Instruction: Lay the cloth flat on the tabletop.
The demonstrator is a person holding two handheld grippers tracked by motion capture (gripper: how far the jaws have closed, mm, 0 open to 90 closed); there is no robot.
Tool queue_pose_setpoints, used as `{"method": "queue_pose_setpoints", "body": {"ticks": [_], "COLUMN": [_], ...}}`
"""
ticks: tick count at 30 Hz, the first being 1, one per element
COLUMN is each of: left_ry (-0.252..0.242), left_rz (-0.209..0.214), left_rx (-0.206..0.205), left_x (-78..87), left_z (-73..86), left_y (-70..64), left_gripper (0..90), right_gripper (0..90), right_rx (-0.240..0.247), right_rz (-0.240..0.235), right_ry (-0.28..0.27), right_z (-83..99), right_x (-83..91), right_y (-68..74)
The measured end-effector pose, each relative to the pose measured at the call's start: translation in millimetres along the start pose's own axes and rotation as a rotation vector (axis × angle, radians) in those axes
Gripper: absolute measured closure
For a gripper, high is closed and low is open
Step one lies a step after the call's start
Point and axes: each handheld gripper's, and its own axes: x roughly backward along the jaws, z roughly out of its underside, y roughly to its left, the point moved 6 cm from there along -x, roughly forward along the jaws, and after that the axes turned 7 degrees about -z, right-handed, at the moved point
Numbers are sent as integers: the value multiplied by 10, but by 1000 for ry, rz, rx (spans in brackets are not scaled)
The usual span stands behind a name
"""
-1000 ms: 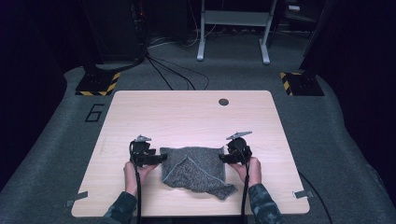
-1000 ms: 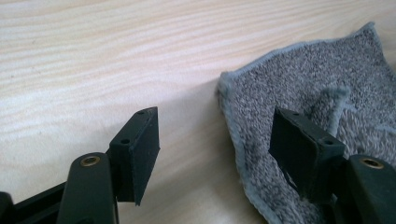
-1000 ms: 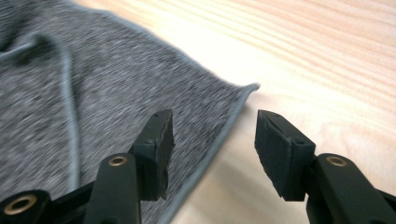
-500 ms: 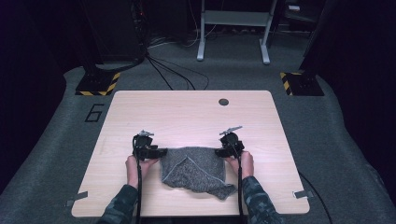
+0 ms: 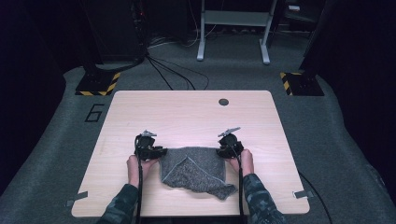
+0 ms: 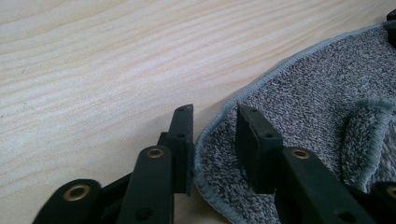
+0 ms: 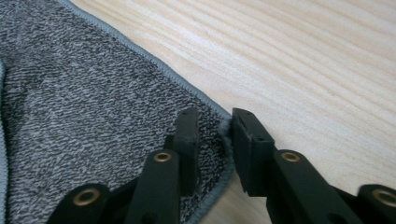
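Lying on the wooden table [image 5: 187,112], a grey towel [image 5: 194,170].

A grey terry cloth towel [image 5: 195,171] lies on the near middle of the light wooden table [image 5: 187,116], one corner trailing toward the near edge. The left gripper [image 5: 156,152] sits at the towel's far-left corner, the right gripper [image 5: 223,149] at its far-right corner. A small round hole [image 5: 223,101] lies near the table's far edge, right of centre.

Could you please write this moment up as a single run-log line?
left gripper: open, jaws astride grey towel corner | right gripper: open, jaws astride opposite corner | towel: partly folded, on table
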Motion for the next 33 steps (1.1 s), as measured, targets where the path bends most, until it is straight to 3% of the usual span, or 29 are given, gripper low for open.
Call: {"method": "queue_pose_setpoints", "body": {"ticks": [10, 22, 29, 33], "left_ry": [7, -19, -29, -30], "left_rz": [6, 25, 34, 38], "left_rx": [-9, -4, -29, -22], "left_x": [21, 65, 126, 127], "left_z": [14, 3, -50, -75], "left_y": [-12, 0, -41, -49], "left_gripper": [837, 845, 857, 860], "right_gripper": [852, 871, 875, 877], "right_rx": [-16, -46, -49, -60], "right_rz": [-29, -41, -35, -29], "right_ry": [-9, -55, -88, -108], "right_z": [26, 65, 75, 55], "right_x": [11, 107, 273, 347], "right_y": [21, -14, -35, -47]}}
